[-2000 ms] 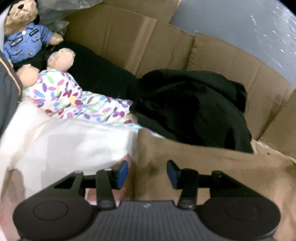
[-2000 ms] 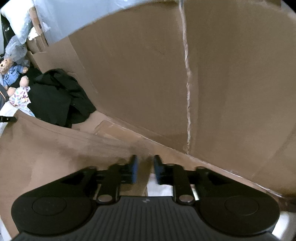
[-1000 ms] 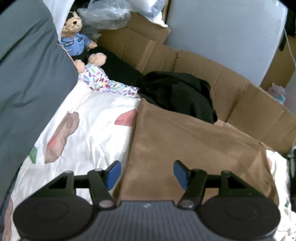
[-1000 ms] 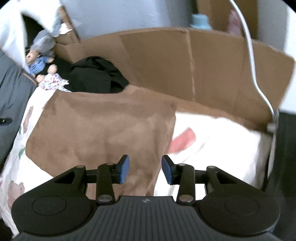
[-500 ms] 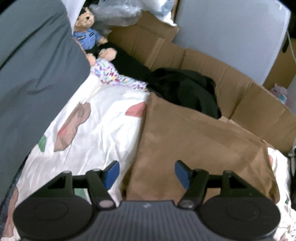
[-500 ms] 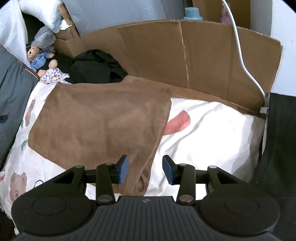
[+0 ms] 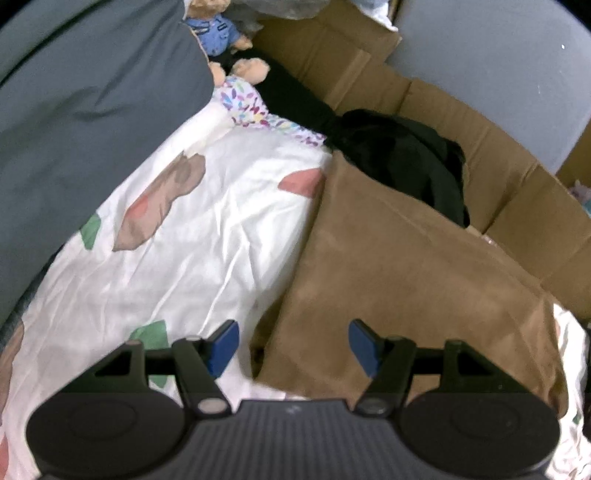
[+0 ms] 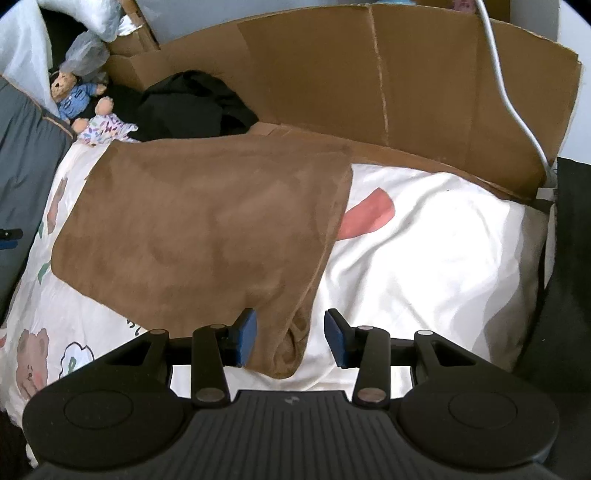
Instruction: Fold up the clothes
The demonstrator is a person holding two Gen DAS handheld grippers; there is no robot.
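A brown garment [image 7: 406, 266] [image 8: 199, 229] lies spread flat on a white printed bedsheet [image 7: 207, 236] [image 8: 424, 258]. My left gripper [image 7: 293, 347] is open, hovering over the garment's near left corner with nothing between its fingers. My right gripper [image 8: 290, 341] is open too; the garment's near right corner, slightly bunched, lies below the gap between its blue pads without being pinched. A black garment [image 7: 399, 155] [image 8: 195, 107] sits crumpled at the far edge of the bed.
Cardboard panels [image 8: 406, 92] [image 7: 498, 177] wall the far side of the bed. A teddy bear in blue [image 7: 214, 26] [image 8: 74, 92] and a dotted cloth [image 7: 243, 99] lie at the far left. A grey cushion [image 7: 81, 122] borders the left. A white cable [image 8: 517, 107] hangs right.
Both grippers let go of the brown garment, opened and drew back toward its near edge. The garment now lies flat; the left view has tilted closer over its left corner.
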